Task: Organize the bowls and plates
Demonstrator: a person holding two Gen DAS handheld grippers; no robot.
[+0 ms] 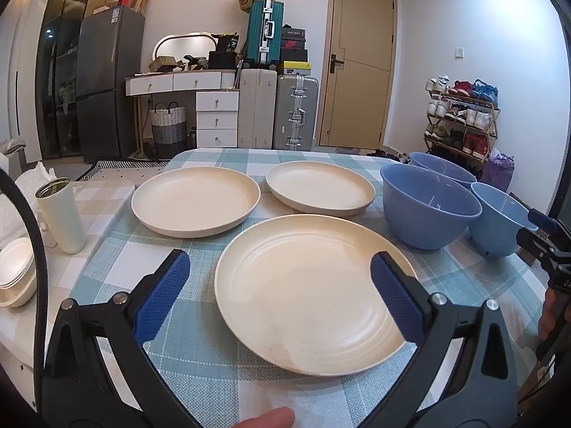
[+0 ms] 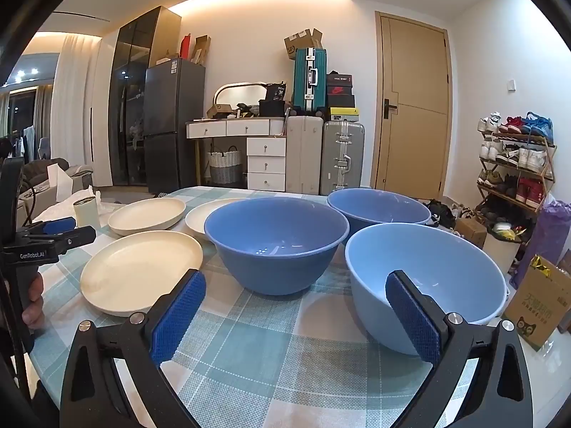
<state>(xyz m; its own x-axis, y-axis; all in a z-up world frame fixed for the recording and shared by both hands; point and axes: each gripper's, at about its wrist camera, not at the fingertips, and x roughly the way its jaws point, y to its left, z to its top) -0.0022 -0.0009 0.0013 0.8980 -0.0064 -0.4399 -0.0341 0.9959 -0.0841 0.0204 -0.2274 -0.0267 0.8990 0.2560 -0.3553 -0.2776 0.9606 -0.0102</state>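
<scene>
Three cream plates lie apart on the checked tablecloth (image 1: 200,349): a near plate (image 1: 314,292), a far left plate (image 1: 195,201) and a far right plate (image 1: 320,187). Three blue bowls stand to their right: a middle bowl (image 2: 276,242), a far bowl (image 2: 378,208) and a lighter near bowl (image 2: 428,278). My left gripper (image 1: 280,294) is open over the near plate's left part, nothing between its fingers. Just before the near bowl, my right gripper (image 2: 296,315) is open and empty, its right pad (image 2: 412,315) in front of the bowl's wall.
A white tumbler (image 1: 60,214) and stacked white bowls (image 1: 16,271) stand on the side surface at left. A cardboard box (image 2: 539,303) and a purple bag (image 2: 549,239) sit beyond the table's right edge. Suitcases, a dresser and a shoe rack (image 1: 460,117) line the far wall.
</scene>
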